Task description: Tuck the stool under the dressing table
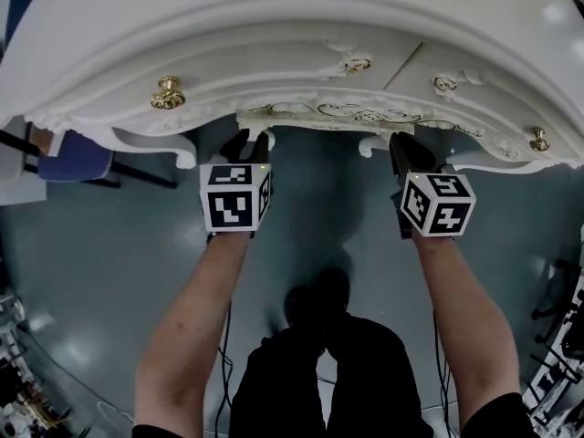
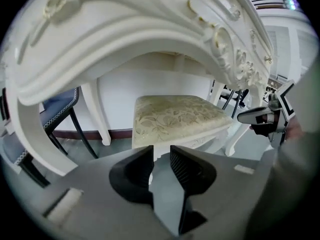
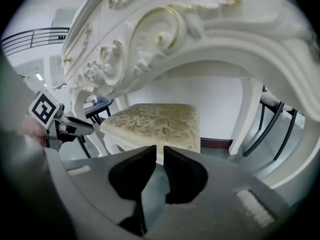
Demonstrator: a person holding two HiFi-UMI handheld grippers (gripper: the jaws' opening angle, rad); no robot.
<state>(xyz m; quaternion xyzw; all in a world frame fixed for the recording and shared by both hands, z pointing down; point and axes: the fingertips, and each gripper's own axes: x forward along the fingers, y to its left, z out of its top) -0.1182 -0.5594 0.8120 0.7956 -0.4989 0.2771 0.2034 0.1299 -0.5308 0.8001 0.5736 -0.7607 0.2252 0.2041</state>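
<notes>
**Stool sits in the knee gap, both grippers empty**

The stool [image 2: 175,116] stands under the dressing table [image 1: 292,53], in the gap between the table's legs. From the head view the white top hides it. Both gripper views show it: a pale, leaf-patterned seat on a carved white frame, with the white wall close behind it.

The left gripper [image 1: 248,144] and the right gripper [image 1: 406,149] are held side by side at the table's front edge, just below the gilt scrollwork, and each points down into the gap. The marker cubes face the head camera, and a bare forearm runs back from each.

In the left gripper view the jaws stand a little apart. Nothing is between them; through the gap only the stool's front rail and grey floor [image 1: 301,235] show beyond the tips. In the right gripper view the jaws are closer — a thin slit remains, and it too is empty. The stool's near edge lies just past the tips, and whether they touch it cannot be told.

Each gripper shows in the other's view, off to the side of the stool and level with its seat.

A gold knob [image 1: 168,92] sits on the left drawer front. A blue chair [image 1: 73,162] stands beside the table's left leg.
</notes>
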